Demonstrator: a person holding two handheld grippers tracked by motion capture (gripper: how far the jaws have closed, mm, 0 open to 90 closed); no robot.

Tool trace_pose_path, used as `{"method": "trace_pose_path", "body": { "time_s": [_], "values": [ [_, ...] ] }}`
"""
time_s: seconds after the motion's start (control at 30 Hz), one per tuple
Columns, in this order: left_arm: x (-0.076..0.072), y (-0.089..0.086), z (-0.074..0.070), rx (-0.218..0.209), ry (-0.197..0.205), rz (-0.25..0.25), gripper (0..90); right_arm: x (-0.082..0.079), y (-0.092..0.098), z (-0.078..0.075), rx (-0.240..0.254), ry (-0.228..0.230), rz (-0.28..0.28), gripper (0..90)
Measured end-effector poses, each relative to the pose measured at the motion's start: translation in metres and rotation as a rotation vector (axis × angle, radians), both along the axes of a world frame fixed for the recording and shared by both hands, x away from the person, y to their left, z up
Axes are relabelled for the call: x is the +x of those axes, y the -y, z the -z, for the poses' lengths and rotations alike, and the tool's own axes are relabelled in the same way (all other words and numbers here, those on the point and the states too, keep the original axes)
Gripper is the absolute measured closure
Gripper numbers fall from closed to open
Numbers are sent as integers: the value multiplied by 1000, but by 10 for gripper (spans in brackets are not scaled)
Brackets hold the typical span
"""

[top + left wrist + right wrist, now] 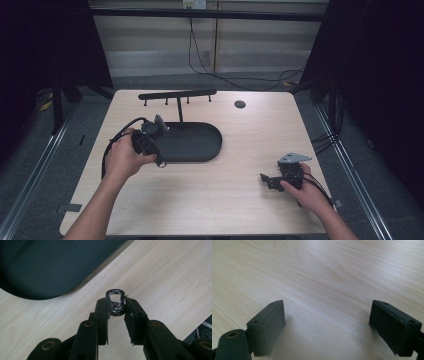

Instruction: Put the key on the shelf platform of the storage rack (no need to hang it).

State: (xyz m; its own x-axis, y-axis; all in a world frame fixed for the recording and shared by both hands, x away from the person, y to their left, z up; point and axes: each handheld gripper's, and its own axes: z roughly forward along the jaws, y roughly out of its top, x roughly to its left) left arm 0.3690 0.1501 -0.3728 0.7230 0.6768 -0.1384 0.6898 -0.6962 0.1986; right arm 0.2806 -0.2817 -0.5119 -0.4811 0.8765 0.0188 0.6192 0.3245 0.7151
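Wooden table (210, 200), pale grain. Black oval stand base (192, 142) with hook rail (177, 94) sits just beyond the left gripper (159, 161). Left gripper: jaws closed down on a small metal key clip (115, 302), pinched between the fingertips (102, 307); clip's lower end with its little ring sits between the pads, upper loop pokes out past the tips, clear above the table. Right gripper (327, 322): jaws spread wide, nothing between them, bare wood beneath, well apart from the clip.
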Motion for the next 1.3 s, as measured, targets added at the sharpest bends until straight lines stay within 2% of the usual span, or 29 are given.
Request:
{"method": "trace_pose_path", "body": {
  "time_s": [0.43,0.53,0.83,1.13,1.3],
  "values": [
    [7,5,-15,7,19,-5,727,0,0,0,0,0,0,126],
    [10,5,-18,-13,16,-15,727,0,0,0,0,0,0,126],
    [20,9,-25,-8,20,-18,727,0,0,0,2,0,2,126],
    [27,14,-27,-5,20,-26,727,0,0,0,3,1,1,126],
    [33,15,-27,-26,24,-35,727,0,0,0,0,4,1,126]
  ]
}}
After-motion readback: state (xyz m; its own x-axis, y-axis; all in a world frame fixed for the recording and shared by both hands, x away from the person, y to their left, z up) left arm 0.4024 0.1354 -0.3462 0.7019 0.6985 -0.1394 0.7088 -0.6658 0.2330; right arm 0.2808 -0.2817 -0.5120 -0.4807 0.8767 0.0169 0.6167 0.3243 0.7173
